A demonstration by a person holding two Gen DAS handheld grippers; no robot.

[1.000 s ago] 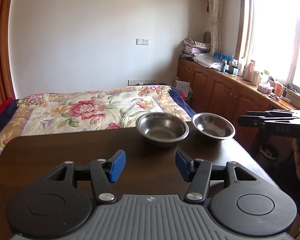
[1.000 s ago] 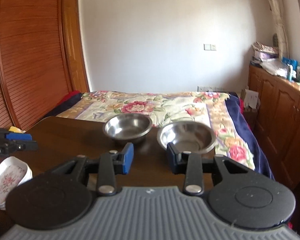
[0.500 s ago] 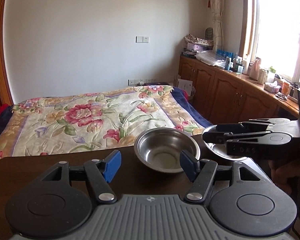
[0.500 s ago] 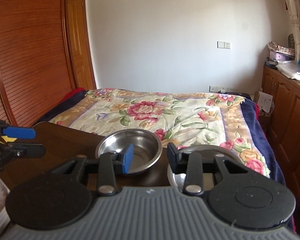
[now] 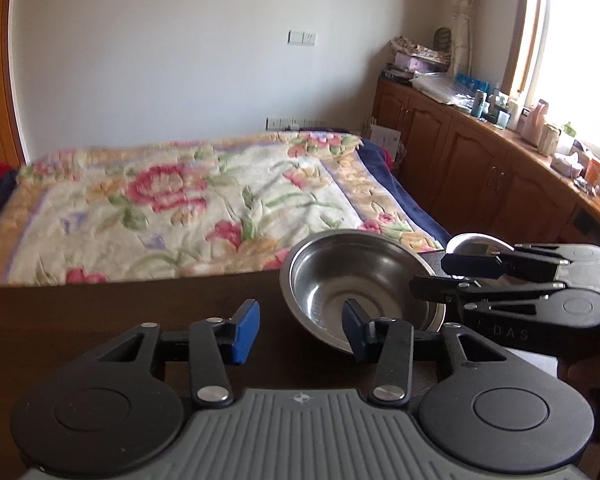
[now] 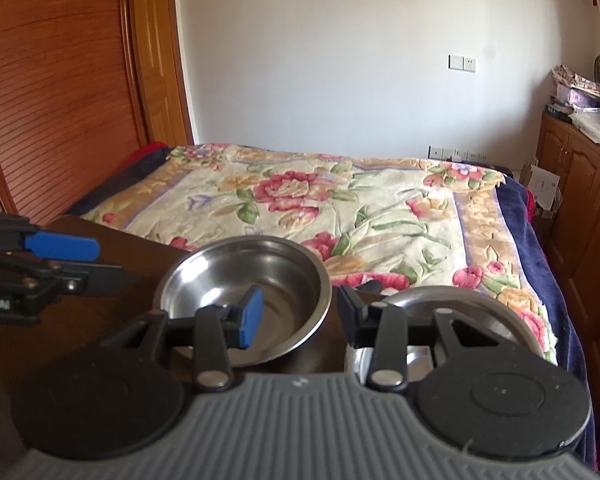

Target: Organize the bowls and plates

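Note:
Two steel bowls stand side by side at the far edge of a dark table (image 5: 100,312). My left gripper (image 5: 300,332) straddles the near-left rim of the left bowl (image 5: 360,292), right finger inside, left finger outside. Its jaws are closing, and the pads stand apart from the rim. My right gripper (image 6: 300,316) is open across the right rim of that same bowl (image 6: 244,280), its left finger inside. The second bowl (image 6: 460,300) lies just right of the right finger. Each gripper shows sideways in the other's view: right gripper (image 5: 430,274), left gripper (image 6: 96,260).
A bed with a floral blanket (image 5: 180,200) lies just past the table's far edge. Wooden cabinets (image 5: 480,168) with bottles on top run along the right wall under a window. A slatted wooden wardrobe (image 6: 52,100) stands at the left.
Both grippers have moved forward and down onto the left bowl, which now lies between their fingers. The left jaws widened, then narrowed. The bowls have not moved.

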